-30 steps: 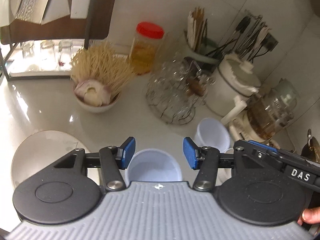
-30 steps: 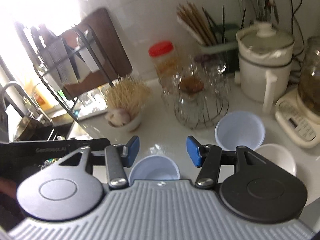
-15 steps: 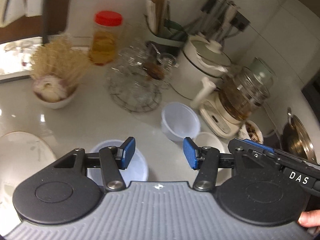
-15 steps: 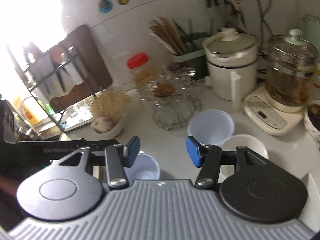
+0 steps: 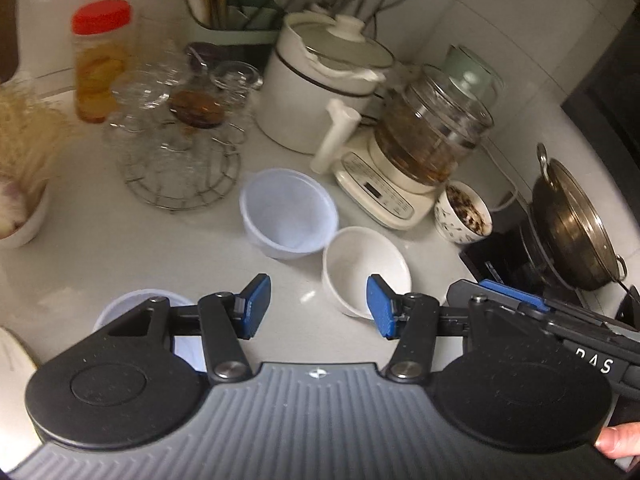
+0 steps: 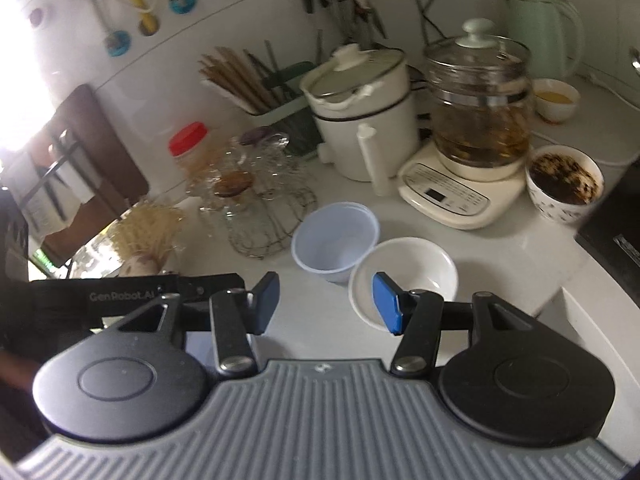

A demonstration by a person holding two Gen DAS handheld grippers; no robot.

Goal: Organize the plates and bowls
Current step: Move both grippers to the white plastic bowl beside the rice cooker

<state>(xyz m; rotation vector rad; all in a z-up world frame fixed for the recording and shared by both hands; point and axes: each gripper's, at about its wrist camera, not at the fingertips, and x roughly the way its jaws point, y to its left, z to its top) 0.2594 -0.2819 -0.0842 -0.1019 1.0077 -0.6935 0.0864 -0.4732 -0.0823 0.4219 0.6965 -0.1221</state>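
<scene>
Left gripper (image 5: 318, 306): its blue pads stand apart with nothing between them. It hangs over the counter (image 5: 120, 248).
Right gripper (image 6: 326, 304): its pads stand apart too, and it holds nothing. Part of it shows at the right edge of the left view (image 5: 512, 296).
Thumb (image 5: 618, 442): a person's thumb tip peeks in at the bottom right corner.
Small plastic cup (image 5: 120, 308): it sits on the counter, partly hidden under the left gripper's left finger.
Plate (image 5: 12, 364): only a pale edge shows at the far left.
White bowl (image 5: 360, 264): it sits upright on the counter, just past the left gripper's right pad. The right view (image 6: 412, 264) shows it empty.
Plastic bowl (image 5: 288, 216): see-through and empty, it sits just behind the white bowl, rims about touching.
Wire rack (image 5: 180, 176): it holds glass cups, left of the plastic bowl.
Dirty bowl (image 6: 564, 184): it has dark bits inside, off to the right.
Glass kettle (image 6: 480, 112): it stands on a cream base behind the bowls.
White pot (image 5: 320, 92): it stands near the wall, with its lid on.
Red-lid jar (image 5: 100, 60): it stands far back on the left.
</scene>
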